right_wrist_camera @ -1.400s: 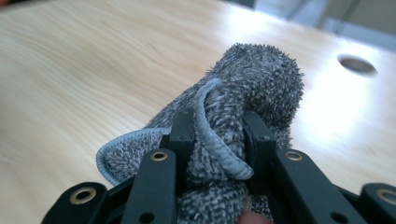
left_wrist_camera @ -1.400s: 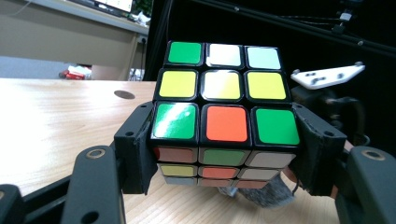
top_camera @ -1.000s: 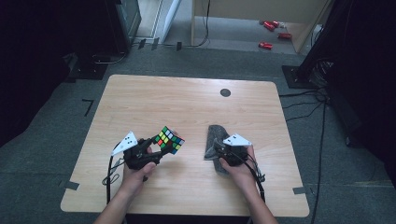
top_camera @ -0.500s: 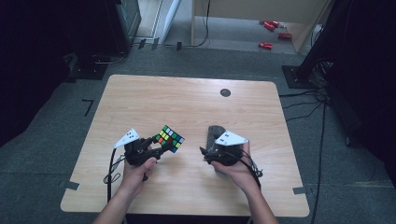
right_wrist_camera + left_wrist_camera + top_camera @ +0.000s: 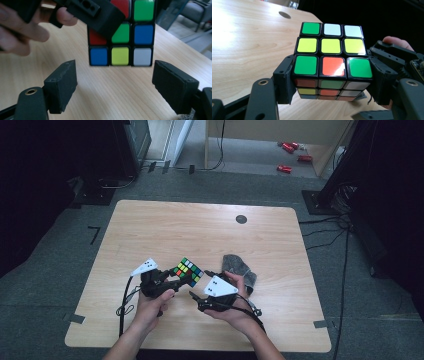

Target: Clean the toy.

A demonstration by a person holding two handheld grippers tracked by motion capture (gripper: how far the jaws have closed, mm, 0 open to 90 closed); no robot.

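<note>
While the bench (image 5: 165,227) carries little along its near edge beyond a crumpled grey cloth (image 5: 239,267), left lying toward the near right corner, the work is centred on the cube (image 5: 188,271), which is held above the near middle of the boards. It is clamped by the left gripper (image 5: 172,279), whose jaws are clenched on opposite sides of the cube's lowest layer, as is seen plainly in the left gripper view (image 5: 332,75). The right gripper (image 5: 200,295) has been brought across from beside the cloth, where it was seen a second ago, to a place just beside the cube. Its jaws have just been opening and are now spread wide, with nothing pressed between them; in the right gripper view the cube (image 5: 120,42) is seen just ahead of the pads, apart from both. The cube itself appears unmoved in the left grip. From this it is judged that the cloth has been let go and that a grasp on the cube's free layers is being prepared, probably for a turn against the left hold.
</note>
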